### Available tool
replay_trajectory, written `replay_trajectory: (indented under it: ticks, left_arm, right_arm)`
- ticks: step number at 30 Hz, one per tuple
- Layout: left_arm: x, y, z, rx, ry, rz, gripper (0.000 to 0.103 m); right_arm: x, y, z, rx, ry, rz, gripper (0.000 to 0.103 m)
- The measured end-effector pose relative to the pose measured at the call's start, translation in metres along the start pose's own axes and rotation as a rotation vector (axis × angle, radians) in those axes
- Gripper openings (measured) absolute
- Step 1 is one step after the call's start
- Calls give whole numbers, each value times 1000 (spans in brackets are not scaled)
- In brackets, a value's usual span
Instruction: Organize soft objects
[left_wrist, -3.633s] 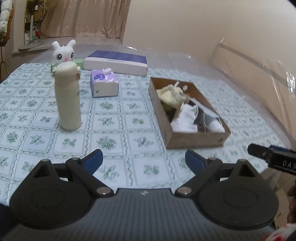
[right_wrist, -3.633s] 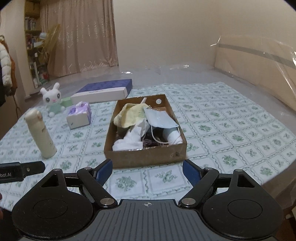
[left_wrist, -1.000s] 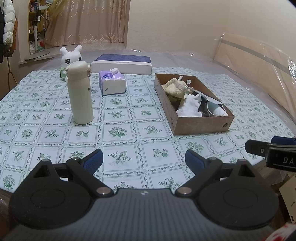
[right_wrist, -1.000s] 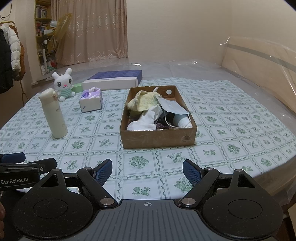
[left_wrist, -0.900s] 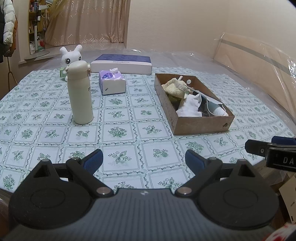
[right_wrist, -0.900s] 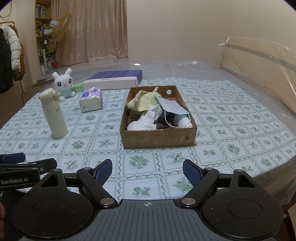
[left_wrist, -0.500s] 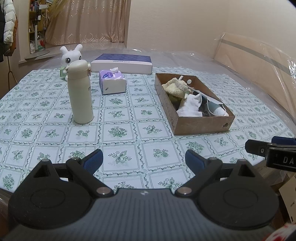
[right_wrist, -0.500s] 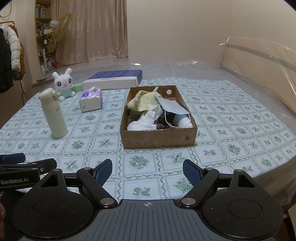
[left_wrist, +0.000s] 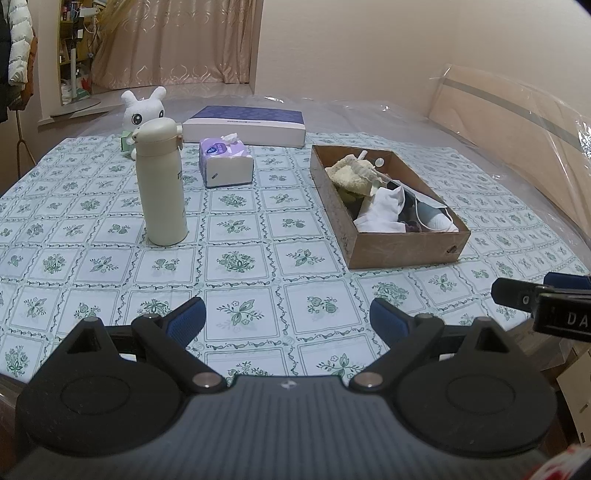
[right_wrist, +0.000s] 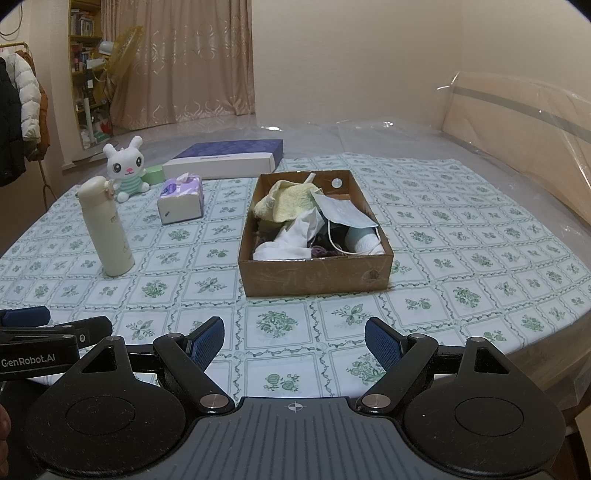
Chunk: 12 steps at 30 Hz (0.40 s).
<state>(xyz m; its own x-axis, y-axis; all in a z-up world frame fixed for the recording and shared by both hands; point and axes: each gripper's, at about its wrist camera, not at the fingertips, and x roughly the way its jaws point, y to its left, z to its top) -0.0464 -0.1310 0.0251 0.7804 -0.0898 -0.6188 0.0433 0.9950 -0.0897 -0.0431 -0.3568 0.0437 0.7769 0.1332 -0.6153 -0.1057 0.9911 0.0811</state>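
Nothing changed since a second ago: left gripper (left_wrist: 286, 319) and right gripper (right_wrist: 294, 338) (both wide open, empty) hovering low-frame before cardboard box (right_wrist: 314, 275).

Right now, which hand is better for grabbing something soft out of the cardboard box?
Probably the right. The cardboard box sits almost straight ahead of the right gripper, whose jaws stand open and empty. For the left gripper, the box lies off to the right.
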Motion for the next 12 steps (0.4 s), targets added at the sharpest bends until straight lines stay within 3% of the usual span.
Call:
replay_trajectory:
  ticks: [12]
  left_arm:
    - [-1, 0, 0, -5, -15, -8, 95]
  right_arm:
    - [0, -1, -1, 3, 0, 0, 83]
